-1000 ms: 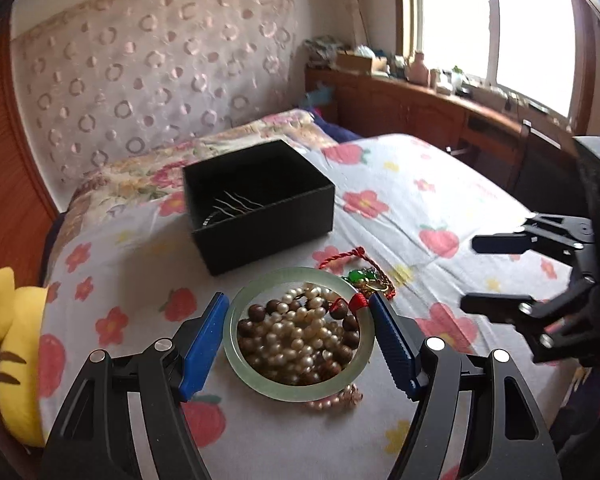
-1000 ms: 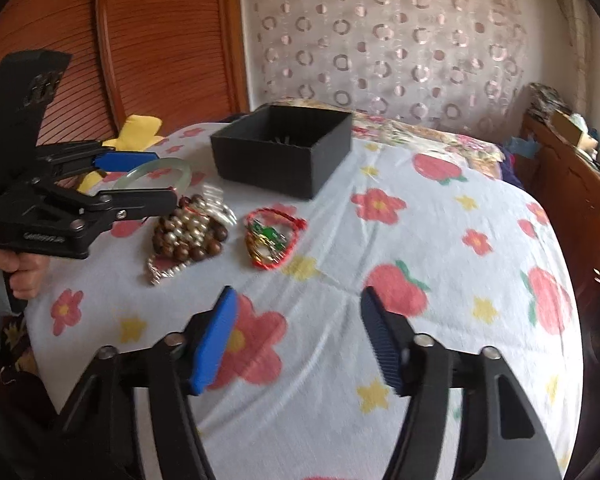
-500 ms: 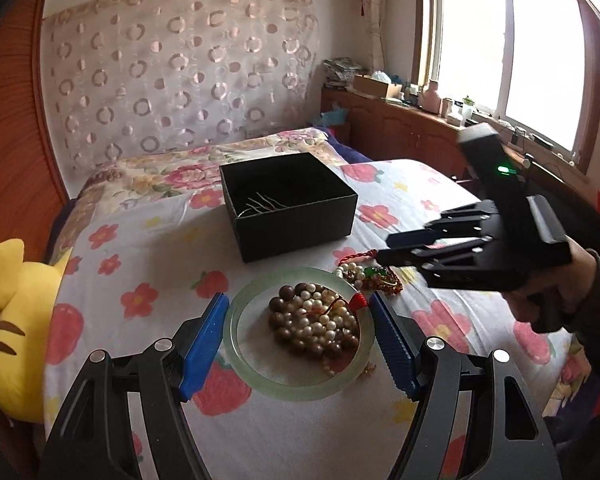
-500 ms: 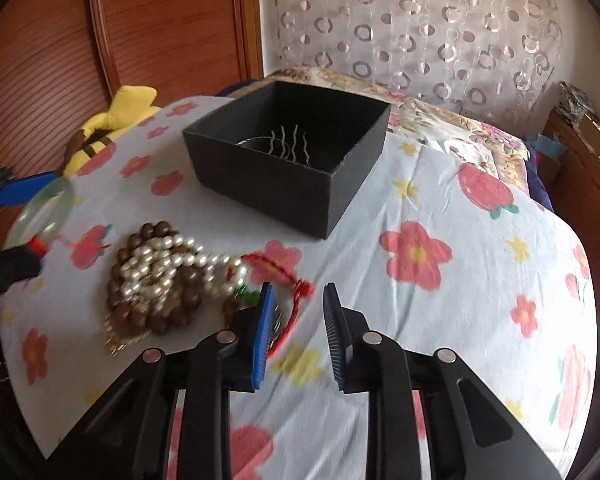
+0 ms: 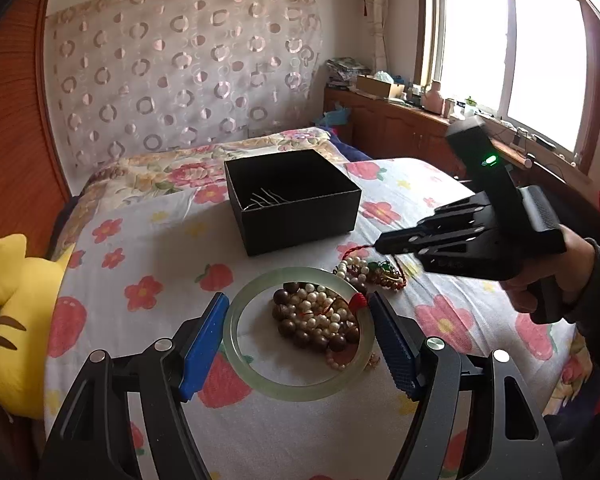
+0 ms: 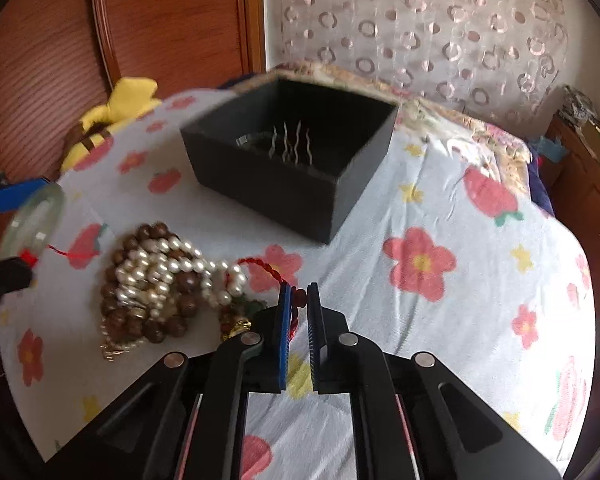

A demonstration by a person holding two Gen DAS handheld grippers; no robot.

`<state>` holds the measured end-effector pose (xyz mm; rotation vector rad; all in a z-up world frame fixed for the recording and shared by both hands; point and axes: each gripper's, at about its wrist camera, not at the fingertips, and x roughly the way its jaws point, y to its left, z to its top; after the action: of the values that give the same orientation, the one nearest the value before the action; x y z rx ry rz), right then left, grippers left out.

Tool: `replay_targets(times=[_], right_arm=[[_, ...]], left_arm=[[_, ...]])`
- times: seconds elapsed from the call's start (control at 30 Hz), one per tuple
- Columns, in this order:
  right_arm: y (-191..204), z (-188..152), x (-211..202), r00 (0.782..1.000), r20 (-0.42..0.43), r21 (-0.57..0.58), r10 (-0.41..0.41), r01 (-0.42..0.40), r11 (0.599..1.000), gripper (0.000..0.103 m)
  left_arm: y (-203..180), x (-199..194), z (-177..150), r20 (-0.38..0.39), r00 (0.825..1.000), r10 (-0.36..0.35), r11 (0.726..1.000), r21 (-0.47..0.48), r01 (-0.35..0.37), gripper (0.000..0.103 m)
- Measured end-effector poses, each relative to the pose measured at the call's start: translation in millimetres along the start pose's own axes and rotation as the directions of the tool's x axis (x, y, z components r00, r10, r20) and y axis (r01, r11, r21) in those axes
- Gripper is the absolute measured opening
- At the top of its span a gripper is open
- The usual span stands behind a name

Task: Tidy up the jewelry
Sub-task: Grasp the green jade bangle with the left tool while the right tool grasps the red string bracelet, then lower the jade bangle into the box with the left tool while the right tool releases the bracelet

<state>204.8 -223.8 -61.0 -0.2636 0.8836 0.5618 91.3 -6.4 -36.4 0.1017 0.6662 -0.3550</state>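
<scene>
My left gripper (image 5: 298, 338) is shut on a pale green jade bangle (image 5: 260, 378) and holds it level above a pile of brown wooden beads and pearls (image 5: 318, 320) on the bed. The bangle also shows in the right wrist view (image 6: 32, 218). My right gripper (image 6: 298, 296) is shut on a red braided cord bracelet (image 6: 266, 268) at the right edge of the bead pile (image 6: 156, 284). It also shows in the left wrist view (image 5: 378, 246). An open black box (image 5: 290, 198) with a silver hair comb (image 6: 292, 146) inside stands behind the pile.
The bed has a white sheet (image 5: 148, 240) with red flowers. A yellow plush toy (image 5: 16, 316) lies at its left edge. A wooden headboard (image 6: 140, 20) and patterned curtain stand behind. A wooden cabinet (image 5: 400, 124) under the window is at the right.
My right gripper moved in to the jewelry pile and shut on the red cord bracelet. My left gripper rose a little with the bangle, away from the bead pile.
</scene>
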Motion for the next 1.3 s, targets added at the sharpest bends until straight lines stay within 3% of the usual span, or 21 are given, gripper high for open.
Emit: replay_targets(times=[0.27, 0.43, 0.67, 0.83, 1.1, 1.2, 1.23, 1.3], right_arm=[[16.5, 16.4, -63.7, 0.989, 0.146, -0.078, -0.028, 0.039, 0.996, 0.009], [10.6, 36.3, -77.4, 0.98, 0.197, -0.084, -0.041, 0.059, 0.995, 0.009], [-3.4, 67.2, -57.9, 0.978, 0.195, -0.055, -0.072, 0.084, 0.995, 0.009], [-16.5, 90.7, -37.0, 0.981, 0.184, 0.008, -0.059, 0.059, 0.998, 0.009], [-17.3, 102.0, -14.2, 0.986, 0.151, 0.023, -0.064, 0.061, 0.998, 0.011], [-17.7, 98.0, -13.4, 0.988, 0.146, 0.022, -0.057, 0.054, 0.998, 0.024], [-19.2, 97.1, -14.3, 0.987, 0.149, 0.028, -0.051, 0.047, 0.998, 0.037], [-22.6, 93.3, -17.9, 0.987, 0.158, 0.042, -0.039, 0.033, 0.999, 0.041]], left_arm=[[-0.1, -3.5, 7.3, 0.023, 1.0, 0.015, 1.0, -0.006, -0.015, 0.069], [4.4, -3.8, 14.4, 0.036, 0.999, 0.028, 1.0, -0.012, -0.027, 0.069], [9.5, -2.1, 31.3, 0.053, 0.997, 0.052, 0.999, -0.01, -0.052, 0.069], [13.7, 0.8, 43.2, 0.06, 0.996, 0.059, 0.998, -0.002, -0.059, 0.069], [20.3, 10.7, 64.5, 0.059, 0.995, 0.082, 0.996, 0.024, -0.083, 0.069], [22.3, 18.2, 69.9, 0.054, 0.995, 0.085, 0.996, 0.023, -0.087, 0.069], [22.7, 21.9, 72.3, 0.051, 0.995, 0.086, 0.996, 0.024, -0.088, 0.069], [24.2, 27.9, 75.7, 0.044, 0.995, 0.085, 0.996, 0.019, -0.086, 0.069]])
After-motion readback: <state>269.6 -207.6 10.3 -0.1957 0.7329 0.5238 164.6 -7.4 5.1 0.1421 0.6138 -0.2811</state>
